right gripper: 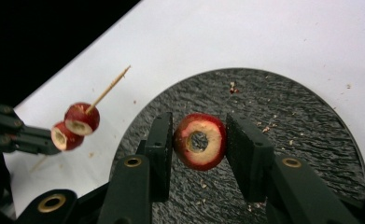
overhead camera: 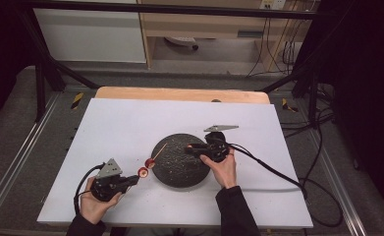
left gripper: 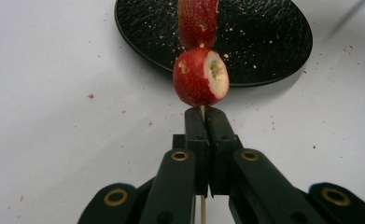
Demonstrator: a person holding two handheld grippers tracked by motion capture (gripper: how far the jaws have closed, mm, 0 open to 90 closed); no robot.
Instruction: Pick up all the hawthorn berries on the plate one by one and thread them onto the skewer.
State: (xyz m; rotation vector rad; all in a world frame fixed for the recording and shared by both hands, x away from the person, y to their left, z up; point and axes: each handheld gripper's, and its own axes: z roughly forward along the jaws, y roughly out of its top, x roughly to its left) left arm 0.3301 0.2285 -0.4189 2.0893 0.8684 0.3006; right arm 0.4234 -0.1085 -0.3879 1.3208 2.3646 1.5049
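My left gripper [overhead camera: 134, 179] [left gripper: 202, 114] is shut on the lower end of a thin wooden skewer [right gripper: 109, 87] at the front left of the table. Two red cored fruit pieces [left gripper: 200, 77] [overhead camera: 143, 172] are threaded on it, and the bare tip points up toward the round black plate [overhead camera: 179, 169] [left gripper: 264, 42]. My right gripper [overhead camera: 190, 149] [right gripper: 199, 140] hovers over the plate's upper right part. Its jaws are shut on a third red fruit piece [right gripper: 200, 147] with a hollow core, whose hole faces the camera. In the right gripper view the loaded skewer sits at the left, apart from this piece.
Crumbs are scattered on the plate and the white table cover [overhead camera: 130, 123]. A wooden board edge [overhead camera: 179, 93] runs along the back. The right gripper's cable [overhead camera: 278, 172] trails off the table's right side. Black frame bars [overhead camera: 42, 64] stand behind.
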